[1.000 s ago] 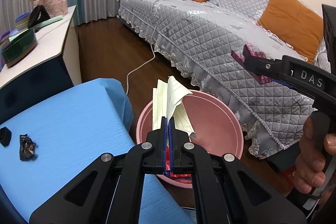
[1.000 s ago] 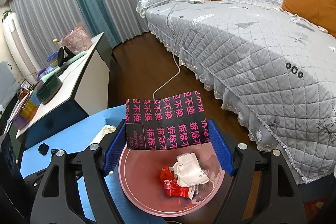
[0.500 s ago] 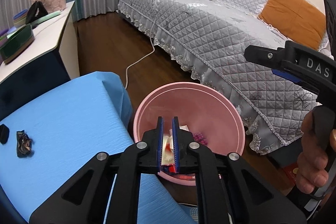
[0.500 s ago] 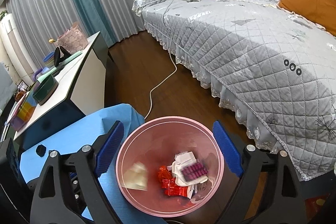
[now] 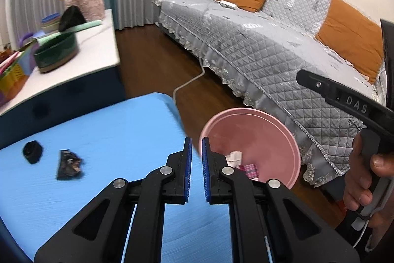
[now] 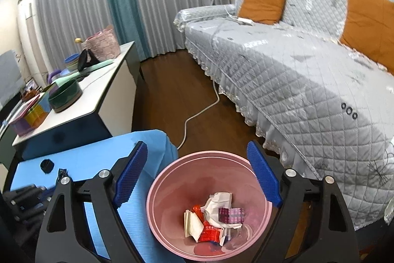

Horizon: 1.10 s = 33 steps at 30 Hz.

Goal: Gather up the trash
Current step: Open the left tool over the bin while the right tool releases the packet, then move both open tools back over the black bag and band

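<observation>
Two empty grippers over a blue table and a pink bin of trash.

On the blue table (image 5: 103,130), far left, a black lump (image 5: 32,151) lies near a crumpled dark wrapper (image 5: 69,164), both apart from the tools. The left gripper (image 5: 195,157) hangs over the table's right edge, its blue pads almost together with a thin gap and nothing between them. Just right of the table, on the floor, stands the pink bin (image 6: 209,208), which holds white paper (image 6: 219,201), a red packet (image 6: 209,236) and a pink-and-black wrapper (image 6: 231,215). The right gripper (image 6: 197,179) hovers above the bin, jaws wide but closing, nothing between them. A hand (image 5: 367,179) grips its handle. Right of the bin is a grey sofa (image 6: 307,80).
</observation>
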{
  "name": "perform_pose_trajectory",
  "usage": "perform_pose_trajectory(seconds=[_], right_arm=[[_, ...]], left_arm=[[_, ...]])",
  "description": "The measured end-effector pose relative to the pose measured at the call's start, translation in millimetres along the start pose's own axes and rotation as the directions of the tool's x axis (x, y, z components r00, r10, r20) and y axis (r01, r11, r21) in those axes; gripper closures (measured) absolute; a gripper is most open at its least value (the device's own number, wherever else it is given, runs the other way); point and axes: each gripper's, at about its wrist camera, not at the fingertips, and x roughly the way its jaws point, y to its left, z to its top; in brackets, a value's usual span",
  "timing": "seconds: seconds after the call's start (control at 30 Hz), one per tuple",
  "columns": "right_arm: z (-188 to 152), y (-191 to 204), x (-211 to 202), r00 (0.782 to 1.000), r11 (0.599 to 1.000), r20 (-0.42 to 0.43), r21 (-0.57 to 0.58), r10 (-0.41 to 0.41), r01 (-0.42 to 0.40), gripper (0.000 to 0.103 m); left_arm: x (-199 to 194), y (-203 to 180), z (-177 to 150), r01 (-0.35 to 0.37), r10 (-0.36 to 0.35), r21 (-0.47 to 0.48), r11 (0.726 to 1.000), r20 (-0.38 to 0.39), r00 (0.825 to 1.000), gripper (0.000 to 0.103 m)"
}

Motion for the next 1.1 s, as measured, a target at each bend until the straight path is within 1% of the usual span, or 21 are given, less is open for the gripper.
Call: perform_pose_trajectory(seconds=[0.13, 0.2, 0.27, 0.3, 0.57, 0.73, 0.8, 0.93, 1.1], right_arm=[[-3.1, 14.8, -2.0, 1.000, 0.999, 0.009, -0.031, 0.008, -0.008, 0.032], [-5.0, 22.4, -3.8, 1.000, 0.999, 0.017, -0.044, 0.022, -0.021, 0.045], [-6.4, 30.0, -4.8, 0.999, 0.998, 0.021, -0.055, 0.034, -0.033, 0.049], [-7.5, 35.8, -5.3, 0.999, 0.997, 0.025, -0.065, 0.044, -0.042, 0.053], [-18.8, 86.0, -7.2, 0.993, 0.983, 0.038, -0.151, 0.115, -0.108, 0.066], [-26.8, 123.6, -4.3, 0.985, 0.965, 0.022, -0.206, 0.173, -0.165, 0.069], [-29.7, 137.2, -2.2, 0.980, 0.958, 0.012, -0.217, 0.196, -0.189, 0.070], [-37.9, 166.2, 5.1, 0.971, 0.943, -0.012, -0.235, 0.239, -0.235, 0.071], [-51.5, 202.6, 19.2, 0.959, 0.922, -0.048, -0.267, 0.278, -0.281, 0.071]], left_arm=[[-18.0, 25.8, -1.8, -0.031, 0.032, -0.023, 0.999, 0.022, 0.999, 0.094], [-26.8, 39.5, -3.7, -0.048, 0.049, -0.038, 0.998, 0.033, 0.998, 0.094], [-36.7, 55.9, -6.2, -0.069, 0.071, -0.056, 0.996, 0.044, 0.997, 0.094], [-39.8, 61.9, -7.4, -0.075, 0.078, -0.062, 0.995, 0.047, 0.996, 0.094], [-66.4, 131.9, -20.0, -0.161, 0.168, -0.108, 0.981, 0.062, 0.984, 0.094], [-80.4, 185.7, -19.3, -0.223, 0.236, -0.152, 0.963, 0.071, 0.969, 0.094], [-83.5, 209.6, -17.9, -0.241, 0.258, -0.194, 0.951, 0.070, 0.964, 0.094], [-83.9, 245.1, -20.2, -0.269, 0.295, -0.253, 0.929, 0.068, 0.953, 0.094], [-76.7, 271.4, -35.2, -0.288, 0.316, -0.297, 0.910, 0.049, 0.948, 0.094]])
